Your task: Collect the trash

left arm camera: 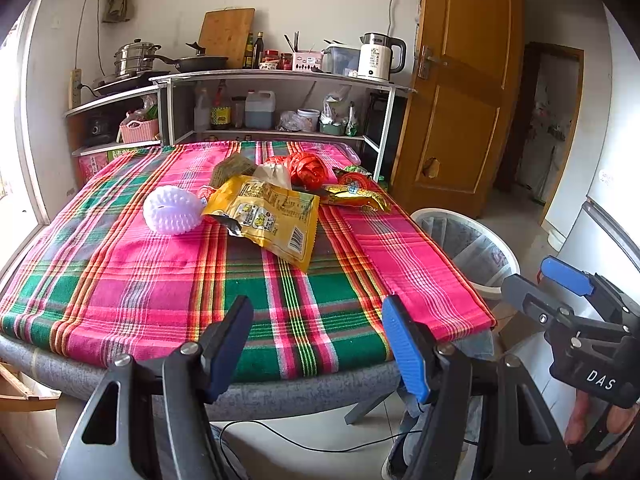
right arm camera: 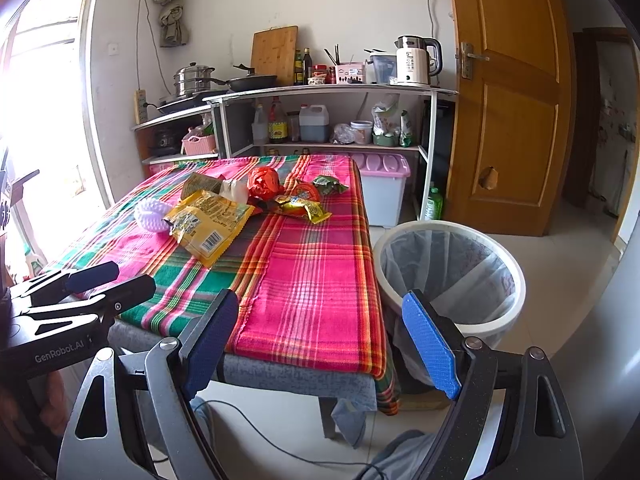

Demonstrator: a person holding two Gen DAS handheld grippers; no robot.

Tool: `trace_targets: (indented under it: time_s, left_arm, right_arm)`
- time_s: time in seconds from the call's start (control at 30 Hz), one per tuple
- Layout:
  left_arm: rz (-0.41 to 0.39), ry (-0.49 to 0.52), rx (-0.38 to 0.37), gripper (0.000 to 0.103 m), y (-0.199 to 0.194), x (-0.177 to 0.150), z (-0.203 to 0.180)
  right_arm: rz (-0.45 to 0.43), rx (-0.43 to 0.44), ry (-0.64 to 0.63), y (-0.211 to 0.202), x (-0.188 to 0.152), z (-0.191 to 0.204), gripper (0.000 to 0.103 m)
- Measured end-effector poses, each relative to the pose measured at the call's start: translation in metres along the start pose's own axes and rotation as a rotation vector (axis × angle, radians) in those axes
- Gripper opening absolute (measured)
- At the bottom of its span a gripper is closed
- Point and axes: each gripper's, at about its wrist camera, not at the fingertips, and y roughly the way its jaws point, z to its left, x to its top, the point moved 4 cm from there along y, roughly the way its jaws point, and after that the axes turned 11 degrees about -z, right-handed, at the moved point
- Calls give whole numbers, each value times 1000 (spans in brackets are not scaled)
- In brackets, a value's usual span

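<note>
Left gripper (left arm camera: 316, 344), jaws spread wide and empty, before the plaid-covered counter (left arm camera: 132, 280) bearing a yellow wrapper (left arm camera: 268, 216) and white foam net (left arm camera: 172, 210).

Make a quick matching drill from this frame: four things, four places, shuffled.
Things:
1. yellow snack bag
2. white spiky ball
3. trash bin
4. kettle

Places:
A. on the floor beside the table
B. top of the shelf, near the door
C. on the tablecloth, left of the wrapper pile
D. on the tablecloth, nearest wrapper to the grippers

Pairs: 1-D, 2-C, 3-A, 4-B
</note>
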Motion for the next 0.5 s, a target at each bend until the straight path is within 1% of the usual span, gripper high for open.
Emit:
trace_targets:
  time_s: [0.5]
  left_arm:
    - [2, -2, -3, 69, 1, -2, -1]
  right_arm:
    - [3, 0, 1, 0, 0, 0, 84]
